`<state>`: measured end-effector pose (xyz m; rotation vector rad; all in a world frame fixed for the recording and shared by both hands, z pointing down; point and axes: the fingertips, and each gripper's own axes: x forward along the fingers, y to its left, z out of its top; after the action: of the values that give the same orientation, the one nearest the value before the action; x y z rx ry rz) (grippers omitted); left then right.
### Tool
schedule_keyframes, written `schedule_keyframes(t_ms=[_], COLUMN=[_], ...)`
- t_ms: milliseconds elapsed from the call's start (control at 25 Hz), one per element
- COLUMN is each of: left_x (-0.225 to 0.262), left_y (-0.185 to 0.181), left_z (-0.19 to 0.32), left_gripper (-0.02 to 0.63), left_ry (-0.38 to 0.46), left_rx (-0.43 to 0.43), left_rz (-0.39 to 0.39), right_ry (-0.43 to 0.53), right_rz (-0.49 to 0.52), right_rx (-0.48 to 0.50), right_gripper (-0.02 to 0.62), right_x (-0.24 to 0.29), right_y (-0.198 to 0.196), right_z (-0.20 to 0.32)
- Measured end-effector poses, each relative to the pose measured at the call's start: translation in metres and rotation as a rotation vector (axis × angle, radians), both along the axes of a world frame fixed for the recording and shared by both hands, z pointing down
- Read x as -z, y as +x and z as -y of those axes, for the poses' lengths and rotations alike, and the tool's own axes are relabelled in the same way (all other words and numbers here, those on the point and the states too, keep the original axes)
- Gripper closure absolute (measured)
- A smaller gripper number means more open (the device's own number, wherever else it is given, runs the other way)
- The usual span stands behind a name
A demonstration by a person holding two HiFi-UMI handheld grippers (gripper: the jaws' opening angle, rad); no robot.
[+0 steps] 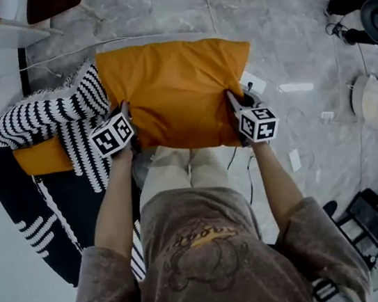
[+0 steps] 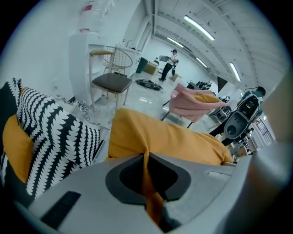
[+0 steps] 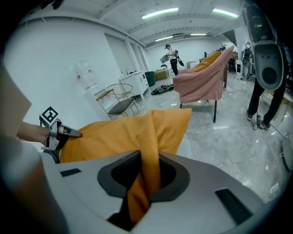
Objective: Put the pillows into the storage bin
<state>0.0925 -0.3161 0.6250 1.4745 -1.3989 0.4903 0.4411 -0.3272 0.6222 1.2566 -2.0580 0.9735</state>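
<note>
The left gripper point(image 1: 128, 129) and the right gripper point(image 1: 238, 112) each have their jaws clenched on a fold of the orange pillow point(image 1: 177, 92), one at each near corner. This two-point grasp keeps the pillow spread flat and clear of the floor point(image 1: 286, 48). The pillow hangs just beside the striped pillow point(image 1: 53, 114). That pillow lies over a second orange pillow point(image 1: 39, 158) on a dark patterned container point(image 1: 20, 200), probably the storage bin. Judgement: the held pillow is not yet stowed.
</note>
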Motion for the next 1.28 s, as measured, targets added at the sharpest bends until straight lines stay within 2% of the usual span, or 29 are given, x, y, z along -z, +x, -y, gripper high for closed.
schedule_keyframes(t_ms=[280, 440, 480, 520, 560, 600, 680, 920, 1040, 1280], left_x=[-0.096, -0.135, -0.141, -0.145, -0.148, -0.148, -0.141, -0.098, -0.047, 0.079], left_y=[-0.018, -0.019, -0.023, -0.027, -0.031, -0.033, -0.029, -0.001, 0.008, 0.022], left_z=[0.021, 0.028, 0.03, 0.032, 0.032, 0.032, 0.031, 0.014, 0.006, -0.038], left_gripper=[0.597, 0.592, 0.574, 0.522, 0.44, 0.408, 0.361, 0.344, 0.337, 0.333], left_ry=[-0.026, -0.02, -0.013, -0.006, 0.002, 0.013, 0.039, 0.076, 0.122, 0.197], left_rx=[0.012, 0.025, 0.026, 0.03, 0.042, 0.058, 0.064, 0.012, 0.006, 0.036], left_rz=[0.04, 0.045, 0.072, 0.1, 0.116, 0.12, 0.114, 0.091, 0.082, 0.086], right_ry=[-0.043, -0.054, -0.054, -0.06, -0.07, -0.081, -0.094, -0.089, -0.064, -0.003], right_rz=[0.005, 0.004, -0.007, -0.019, -0.025, -0.023, -0.001, 0.075, 0.13, 0.202], right_rx=[-0.01, -0.032, -0.052, -0.083, -0.112, -0.126, -0.1, 0.0, 0.045, 0.21], right_gripper=[0.511, 0.493, 0.463, 0.384, 0.233, 0.146, 0.153, 0.149, 0.149, 0.15], right_x=[-0.1, -0.139, -0.147, -0.154, -0.159, -0.163, -0.16, -0.117, -0.066, 0.05], right_y=[-0.013, -0.009, -0.006, -0.001, 0.002, 0.003, -0.006, -0.046, -0.068, -0.105], right_z=[0.014, 0.023, 0.026, 0.029, 0.03, 0.029, 0.026, 0.021, 0.022, 0.005])
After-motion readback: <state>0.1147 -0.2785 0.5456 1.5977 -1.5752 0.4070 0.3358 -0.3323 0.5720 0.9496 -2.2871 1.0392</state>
